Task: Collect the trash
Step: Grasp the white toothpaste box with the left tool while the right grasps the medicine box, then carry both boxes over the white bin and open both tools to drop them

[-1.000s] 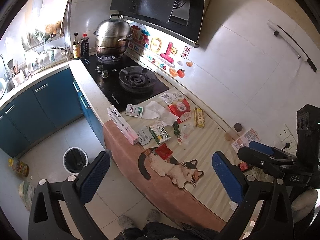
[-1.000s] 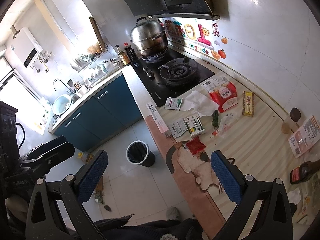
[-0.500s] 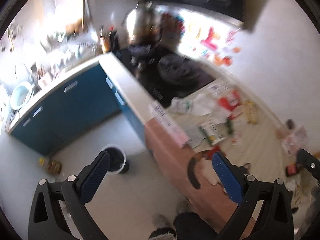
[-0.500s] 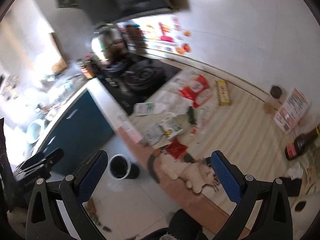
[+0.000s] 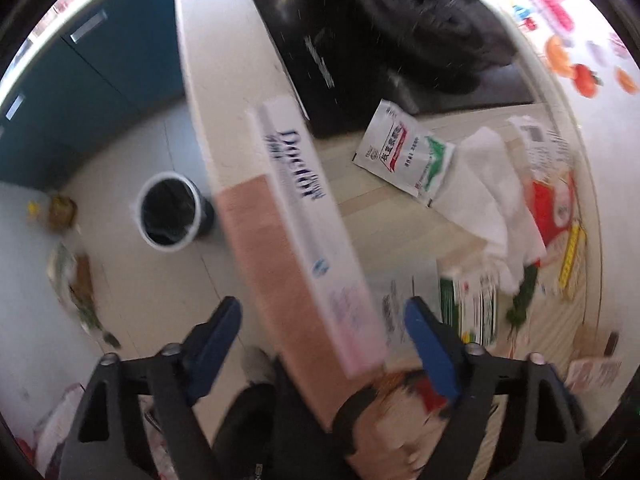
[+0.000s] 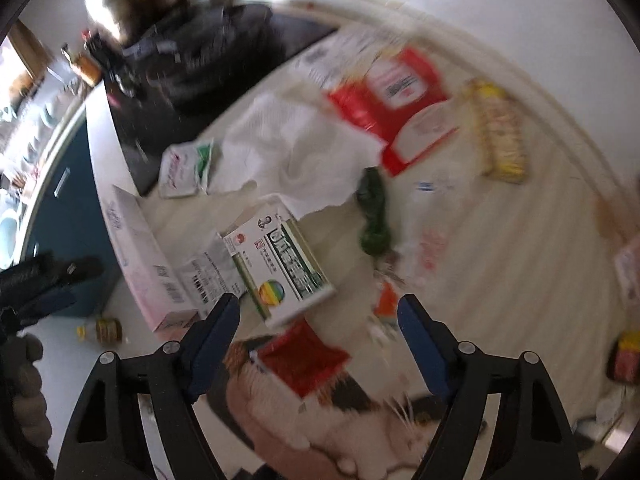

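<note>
Trash litters the kitchen counter. In the left wrist view my left gripper point(image 5: 324, 340) is open, its jaws either side of a long white toothpaste box point(image 5: 308, 224) at the counter edge, not touching it. A white sachet point(image 5: 404, 152) and crumpled tissue point(image 5: 492, 196) lie beyond. In the right wrist view my right gripper point(image 6: 318, 336) is open just above a green-and-white medicine box point(image 6: 284, 268) and a red packet point(image 6: 304, 360). The toothpaste box point(image 6: 140, 260), a tissue point(image 6: 296, 152), a red pouch point(image 6: 396, 100), a green scrap point(image 6: 372, 216) and a yellow box point(image 6: 500, 132) also lie there.
A white bin with a black liner point(image 5: 170, 210) stands on the floor below the counter. The black gas hob point(image 5: 400, 40) is at the back, blue cabinets point(image 5: 68, 92) to the left. A cat-print mat point(image 6: 360, 424) covers the near counter edge. The left gripper shows in the right view point(image 6: 36, 284).
Both grippers have swung down and moved close to the counter, so the trash looms much larger. Both stay open and empty. The frames are motion-blurred.
</note>
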### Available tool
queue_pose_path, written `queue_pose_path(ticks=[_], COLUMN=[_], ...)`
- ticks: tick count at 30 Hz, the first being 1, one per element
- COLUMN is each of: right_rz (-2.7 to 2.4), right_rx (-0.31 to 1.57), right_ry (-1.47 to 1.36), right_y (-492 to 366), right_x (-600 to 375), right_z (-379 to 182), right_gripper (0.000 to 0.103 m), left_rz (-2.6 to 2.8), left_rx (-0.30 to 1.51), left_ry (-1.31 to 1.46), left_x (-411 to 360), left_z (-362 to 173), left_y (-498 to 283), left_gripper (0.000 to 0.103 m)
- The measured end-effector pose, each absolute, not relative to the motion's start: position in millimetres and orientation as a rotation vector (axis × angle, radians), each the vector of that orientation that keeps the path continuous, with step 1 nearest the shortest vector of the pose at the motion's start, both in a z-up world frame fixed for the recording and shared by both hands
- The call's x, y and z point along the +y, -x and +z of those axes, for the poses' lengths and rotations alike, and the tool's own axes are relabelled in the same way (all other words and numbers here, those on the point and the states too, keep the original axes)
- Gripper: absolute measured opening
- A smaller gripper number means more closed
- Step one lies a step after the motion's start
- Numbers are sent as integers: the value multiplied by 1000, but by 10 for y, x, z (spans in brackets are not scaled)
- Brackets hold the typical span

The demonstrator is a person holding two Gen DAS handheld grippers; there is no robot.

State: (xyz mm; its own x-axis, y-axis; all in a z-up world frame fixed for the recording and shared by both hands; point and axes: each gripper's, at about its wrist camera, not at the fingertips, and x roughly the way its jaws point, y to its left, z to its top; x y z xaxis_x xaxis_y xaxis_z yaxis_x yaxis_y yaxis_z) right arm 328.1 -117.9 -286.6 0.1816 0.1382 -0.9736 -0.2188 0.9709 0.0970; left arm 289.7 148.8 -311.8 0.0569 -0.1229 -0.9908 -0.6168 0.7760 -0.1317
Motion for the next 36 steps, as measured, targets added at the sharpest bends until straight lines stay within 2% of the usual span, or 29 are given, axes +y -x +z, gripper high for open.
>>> queue_pose_path(ticks=[2,3,4,11,13,16,21,29,33,36], right_rz=[277,286,300,368,374,409,432,471,509,547], right_rx=[1405,1416,1426,1534,1502,1521,1481,1394,1330,1285], right_ry=[101,122,142,308,346,235,88,22,41,81], right_y=[-3425,-3465,-3500,-3542,-3501,-3514,-3503,-3352,-3196,-2962], right_x=[-1018,-959,-890,-564,-524,-609,-832,-815,-515,-131], right_z=[-3103,-3180,-3273,-3813,-3840,-3786,-3392,-2724,-2398,-2360], right_gripper=[83,83,83,83,76,75,74,73,73,73], left_rz=[428,433,439,435,442,439,408,351,340,349], left_rx=[1513,1526,1548,1531,1534,1524,1465,1306,1256,1244], left_ry=[642,643,639,424,363,319,272,267,282,301], left_x=[1502,1502,1490,1265,1195,1109,989,1114,1412,1719], left_z=[-3283,-3340,-3408,-3234,-3188,-3062,-2746,-2081,-2059,-2064], left_y=[-3004,-3037,-3052,-2918,-2854,-2749,-2684,-2627,-2539,-2340], left_gripper=[62,43,38,35,34,33,32,32,32,32])
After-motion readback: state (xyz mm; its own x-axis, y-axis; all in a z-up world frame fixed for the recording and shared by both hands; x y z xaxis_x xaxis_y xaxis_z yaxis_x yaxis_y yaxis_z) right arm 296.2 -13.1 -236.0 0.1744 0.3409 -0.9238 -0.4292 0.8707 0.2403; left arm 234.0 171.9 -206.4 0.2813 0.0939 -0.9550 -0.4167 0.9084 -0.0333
